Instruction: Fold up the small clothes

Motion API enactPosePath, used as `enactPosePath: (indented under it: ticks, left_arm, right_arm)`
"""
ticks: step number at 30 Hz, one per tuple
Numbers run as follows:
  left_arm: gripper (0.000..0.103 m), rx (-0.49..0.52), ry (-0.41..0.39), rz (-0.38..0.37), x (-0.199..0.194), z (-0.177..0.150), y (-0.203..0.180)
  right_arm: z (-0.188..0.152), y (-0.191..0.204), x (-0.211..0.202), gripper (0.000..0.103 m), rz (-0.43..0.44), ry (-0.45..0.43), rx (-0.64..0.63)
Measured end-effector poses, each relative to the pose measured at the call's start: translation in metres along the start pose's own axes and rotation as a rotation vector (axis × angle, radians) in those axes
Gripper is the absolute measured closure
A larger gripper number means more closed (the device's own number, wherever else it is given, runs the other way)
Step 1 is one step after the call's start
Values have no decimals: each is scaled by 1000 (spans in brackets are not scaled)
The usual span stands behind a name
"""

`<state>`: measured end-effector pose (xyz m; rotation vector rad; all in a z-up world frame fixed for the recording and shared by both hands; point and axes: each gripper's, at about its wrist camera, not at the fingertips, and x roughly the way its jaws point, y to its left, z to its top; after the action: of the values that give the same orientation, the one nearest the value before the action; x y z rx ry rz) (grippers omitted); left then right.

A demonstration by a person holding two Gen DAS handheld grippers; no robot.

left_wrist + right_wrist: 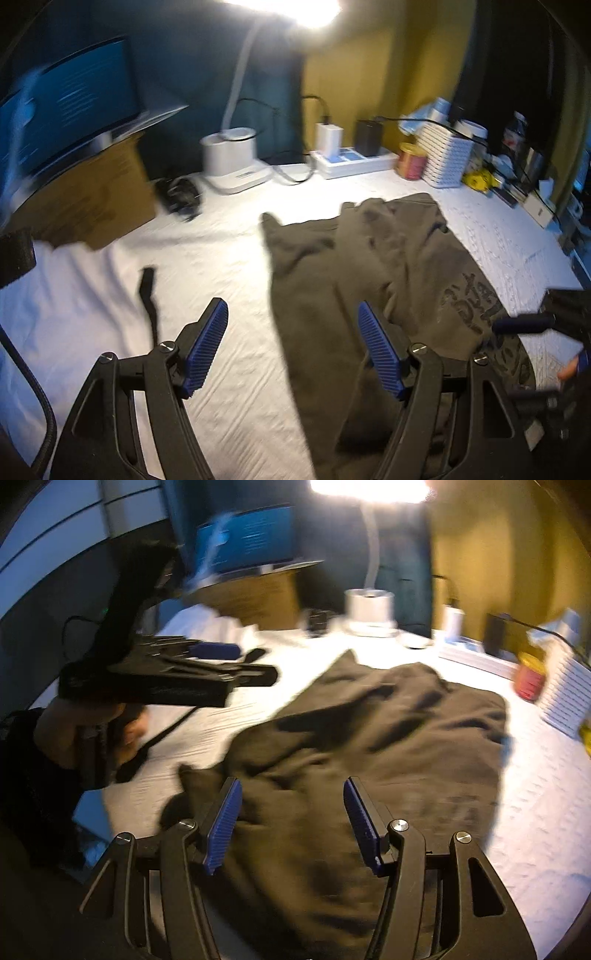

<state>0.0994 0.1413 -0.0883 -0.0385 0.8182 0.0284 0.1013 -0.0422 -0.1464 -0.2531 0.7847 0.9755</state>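
Observation:
A dark olive garment (354, 280) with a dark printed logo lies rumpled on the white table cover (207, 258). It also shows in the right wrist view (369, 746). My left gripper (291, 350) is open and empty, held above the garment's left edge. My right gripper (291, 823) is open and empty above the garment's near part. The right gripper shows at the right edge of the left wrist view (532, 325). The left gripper shows at the left of the right wrist view (207, 657), held in a hand.
At the back stand a cardboard box (92, 199), a monitor (70, 103), a white lamp base (232, 158), a power strip with chargers (351, 158), a red tin (410, 160) and a white perforated holder (447, 158). A black strap (147, 295) lies on the cover.

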Motion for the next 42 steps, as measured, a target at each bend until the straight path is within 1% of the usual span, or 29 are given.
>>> enactPosePath:
  ticks: [5, 11, 13, 14, 15, 16, 17, 18, 19, 23, 25, 27, 29, 31, 33, 36, 38, 39, 40, 42]
  left_arm:
    - [30, 99, 14, -57, 26, 25, -21]
    - [32, 243, 46, -152, 62, 44, -46]
    - [51, 265, 86, -178, 77, 45, -49]
    - [55, 267, 103, -186, 83, 45, -49]
    - [64, 267, 118, -190, 89, 44, -47]
    - [80, 263, 134, -198, 93, 42, -44]
    - [86, 249, 141, -204, 96, 41, -38]
    - [89, 237, 136, -210, 94, 39, -34]
    - [98, 228, 125, -214, 91, 38, -29]
    - [98, 161, 55, -199, 71, 35, -10]
    - [98, 108, 16, -177, 62, 32, 0]
    - [99, 60, -1, -146, 61, 28, 10]
    - [99, 21, 14, -119, 67, 21, 21]
    - [98, -35, 61, -125, 76, 15, 33]
    - [98, -70, 60, -141, 78, 13, 38]
    - [97, -43, 52, -147, 77, 20, 34]
    - [94, -33, 42, -142, 78, 27, 31]
    - [89, -19, 39, -132, 80, 31, 28]
    - [74, 3, 42, -104, 84, 35, 26]
    - [54, 27, 46, -65, 93, 41, 25]
  right_arm:
    - [-3, -55, 1, 43, -90, 7, 101]
    - [-7, -104, 6, 43, -158, 11, 187]
    - [-8, -115, 9, 43, -174, 16, 207]
    - [-8, -121, 11, 43, -180, 19, 217]
    - [-9, -127, 13, 43, -189, 24, 228]
    - [-10, -131, 14, 43, -192, 26, 234]
    - [-10, -134, 15, 43, -193, 27, 237]
    - [-9, -139, 17, 43, -194, 31, 239]
    - [-9, -141, 20, 43, -195, 33, 239]
    - [-3, -157, 34, 43, -201, 37, 258]
    - [1, -167, 42, 43, -211, 37, 274]
    - [6, -177, 48, 43, -213, 30, 297]
    - [11, -184, 52, 43, -209, 26, 312]
    - [15, -190, 56, 43, -203, 24, 321]
    - [19, -196, 60, 43, -207, 21, 335]
    - [22, -206, 65, 43, -192, 13, 375]
    - [24, -212, 69, 43, -171, 5, 401]
    - [25, -213, 70, 43, -165, -3, 405]
    - [26, -214, 71, 43, -153, -12, 408]
    - [28, -217, 74, 43, -129, -24, 416]
